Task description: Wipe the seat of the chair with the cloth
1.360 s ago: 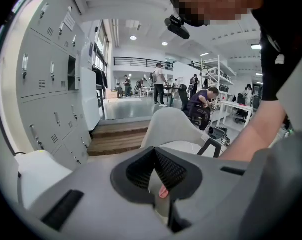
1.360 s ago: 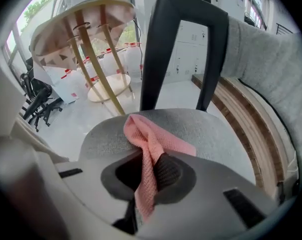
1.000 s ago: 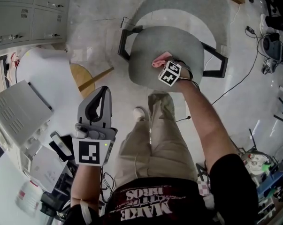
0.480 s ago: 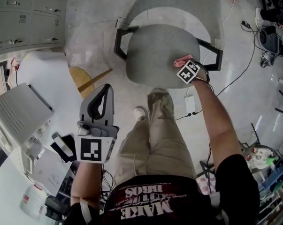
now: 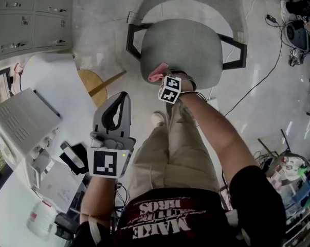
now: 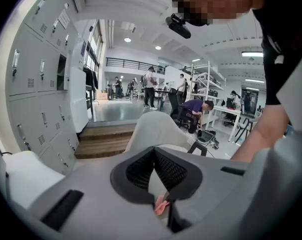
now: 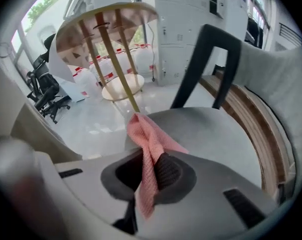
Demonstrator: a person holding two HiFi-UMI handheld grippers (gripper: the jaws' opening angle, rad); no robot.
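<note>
right gripper (image 7: 149, 170) clamps pink cloth (image 7: 152, 136) at front edge of grey chair seat (image 5: 185, 45) | left gripper (image 6: 154, 151) jaws together, empty | shirt (image 5: 160, 217) print: "MAKE", "BROS"

Cloth (image 5: 156, 75) at near-left edge of seat (image 5: 188, 42); stool (image 5: 90, 81) left of seat.

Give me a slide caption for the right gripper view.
Right gripper shut on the pink cloth, over the edge of the grey chair seat.

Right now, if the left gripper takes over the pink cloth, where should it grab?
Probably pinch the free corner of the cloth that sticks out past the right gripper, coming in from the person's left at the seat front edge; the rest is clamped in its jaws.
</note>
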